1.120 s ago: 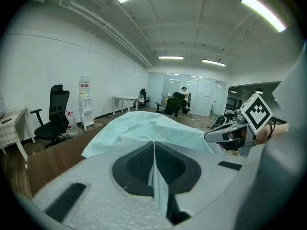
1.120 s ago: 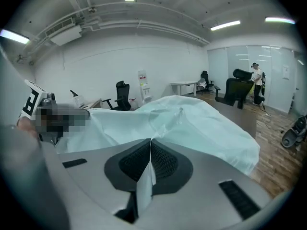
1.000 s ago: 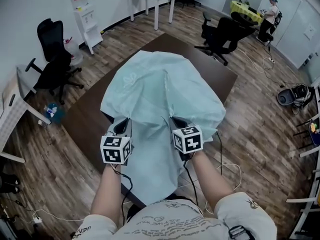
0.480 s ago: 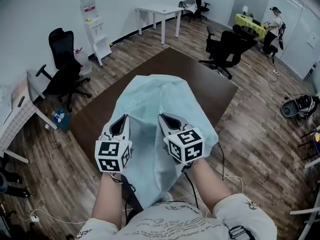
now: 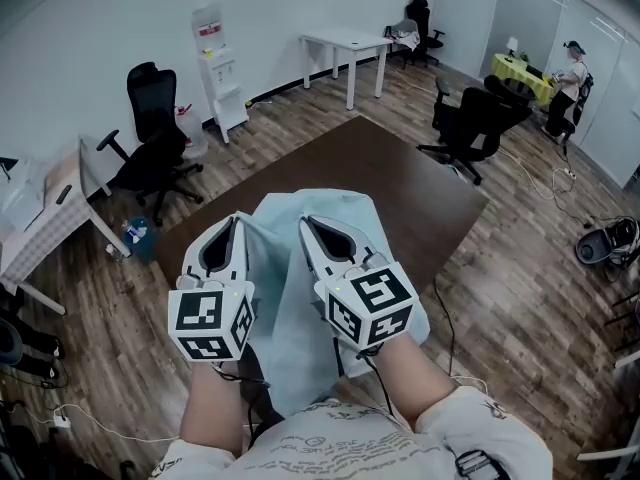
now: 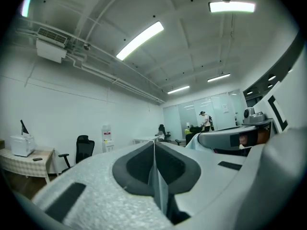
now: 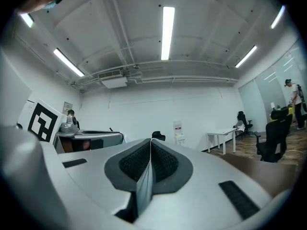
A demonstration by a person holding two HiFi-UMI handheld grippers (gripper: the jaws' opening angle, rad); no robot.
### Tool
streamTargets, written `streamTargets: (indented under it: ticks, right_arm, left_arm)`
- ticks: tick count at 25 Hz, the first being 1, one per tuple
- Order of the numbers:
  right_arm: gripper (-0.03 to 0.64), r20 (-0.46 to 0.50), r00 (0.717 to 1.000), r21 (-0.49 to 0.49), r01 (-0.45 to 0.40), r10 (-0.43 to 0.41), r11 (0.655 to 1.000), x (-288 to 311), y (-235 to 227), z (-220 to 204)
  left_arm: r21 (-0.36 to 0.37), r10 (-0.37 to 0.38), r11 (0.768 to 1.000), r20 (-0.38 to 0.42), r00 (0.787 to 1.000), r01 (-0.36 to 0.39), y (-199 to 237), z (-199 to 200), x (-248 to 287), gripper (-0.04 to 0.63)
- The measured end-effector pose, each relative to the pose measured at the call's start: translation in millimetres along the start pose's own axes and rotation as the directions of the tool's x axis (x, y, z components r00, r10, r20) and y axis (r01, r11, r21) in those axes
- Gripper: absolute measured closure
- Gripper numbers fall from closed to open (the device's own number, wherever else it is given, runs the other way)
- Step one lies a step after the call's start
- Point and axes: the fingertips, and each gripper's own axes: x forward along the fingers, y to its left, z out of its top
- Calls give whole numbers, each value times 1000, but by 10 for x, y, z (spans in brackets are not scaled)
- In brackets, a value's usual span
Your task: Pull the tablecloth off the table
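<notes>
The light teal tablecloth [image 5: 335, 218] lies bunched on the near end of the dark brown table [image 5: 410, 173] and hangs down in front of me. Both grippers are raised side by side above it. In the head view my left gripper [image 5: 237, 220] and my right gripper [image 5: 303, 220] point away from me, each shut on the cloth's near edge. The left gripper view shows a thin fold of tablecloth [image 6: 161, 195] pinched between the closed jaws of the left gripper [image 6: 154, 143]. A similar fold of tablecloth [image 7: 144, 186] sits clamped in the right gripper [image 7: 151, 141].
Black office chairs stand left [image 5: 155, 148] and right [image 5: 475, 123] of the table. A white desk [image 5: 350, 48] and a water dispenser [image 5: 220, 73] line the back wall. A person [image 5: 575, 73] stands by a yellow table far right. Cables [image 5: 455, 338] lie on the wood floor.
Both grippers have risen and come back toward me with the cloth. The tablecloth has slid off the far part of the table, baring much more brown top.
</notes>
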Motion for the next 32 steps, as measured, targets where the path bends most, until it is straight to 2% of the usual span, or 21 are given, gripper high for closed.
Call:
streamTargets:
  ticks: [3,6,11,19,32]
  right_arm:
    - [603,61,998,8,-19,18,1000,-82,90,225]
    - [603,95,995,8,-20,19,1000,-127,129,322]
    - [603,64,998,23,-10,9,1000,-75,105,170]
    - [603,40,999,46,2,-4,999,-56,115,85]
    - [603,37,999,68,9,-12,998,-171,110,47]
  left_arm:
    - [39,36,999,45,998,-38,2,221,-152,583]
    - [55,67,996,54,996,-70,25,278,-247,583]
    - [22,88,996,11,996,-89,74,61,-255,583]
    - [-20,71,997,-13,997,-72,109,-68,-276,583]
    - [-19,57,998,-27,998,-57,42,-115,-345,581]
